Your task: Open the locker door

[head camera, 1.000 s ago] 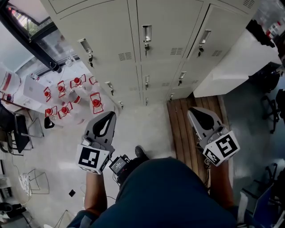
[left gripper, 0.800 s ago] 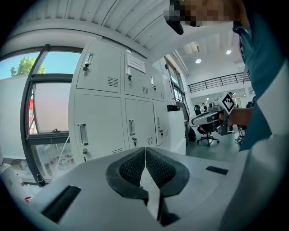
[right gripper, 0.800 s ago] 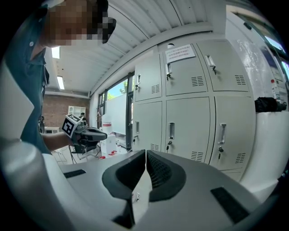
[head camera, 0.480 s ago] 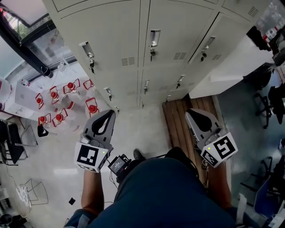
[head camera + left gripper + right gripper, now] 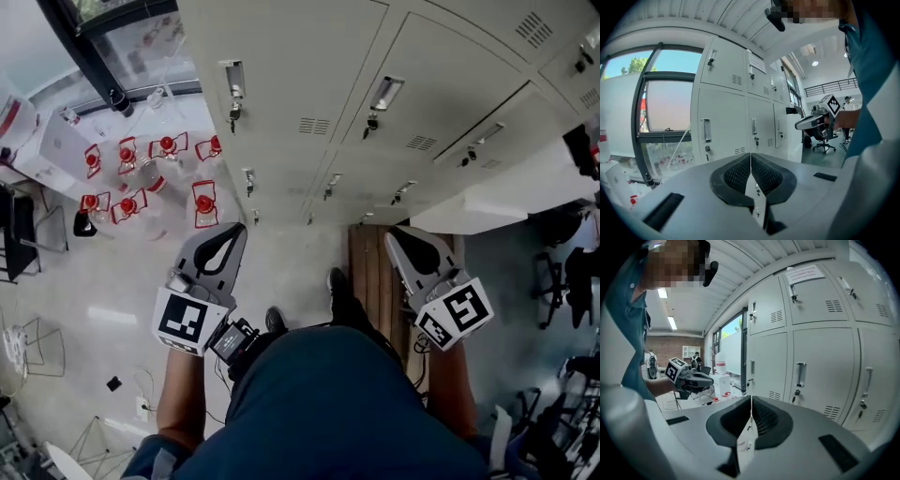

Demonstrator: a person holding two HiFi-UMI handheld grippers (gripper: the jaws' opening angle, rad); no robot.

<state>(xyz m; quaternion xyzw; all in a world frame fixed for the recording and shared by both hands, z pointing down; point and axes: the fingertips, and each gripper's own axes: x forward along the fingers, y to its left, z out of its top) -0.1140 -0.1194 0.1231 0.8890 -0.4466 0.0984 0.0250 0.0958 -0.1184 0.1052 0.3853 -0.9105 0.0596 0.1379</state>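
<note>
As I judge it, no part of the job is done. Every locker door (image 5: 300,56) I can see sits flush and closed, and neither gripper touches one. The lockers stand ahead of me, well apart from both grippers, and I cannot tell which door is the one meant.

My left gripper (image 5: 232,232) has its jaws pressed together with nothing between them. The right gripper (image 5: 397,234) is the same, closed and empty. Both are held low and point toward the lockers. So everything is left to do: close in on a door, take its handle (image 5: 232,79) and swing the door out.

Counting from the head view:
- Two grippers.
- Three handles in the nearest row, three smaller ones in the row below, and more beneath that are too small to count surely.
- About seven red-capped bottles (image 5: 203,203) on the floor at my left; they crowd together, so I am not certain.
- One strip of wooden slats (image 5: 370,272) on the floor by the right gripper.
- Two shoes (image 5: 337,281).
</note>
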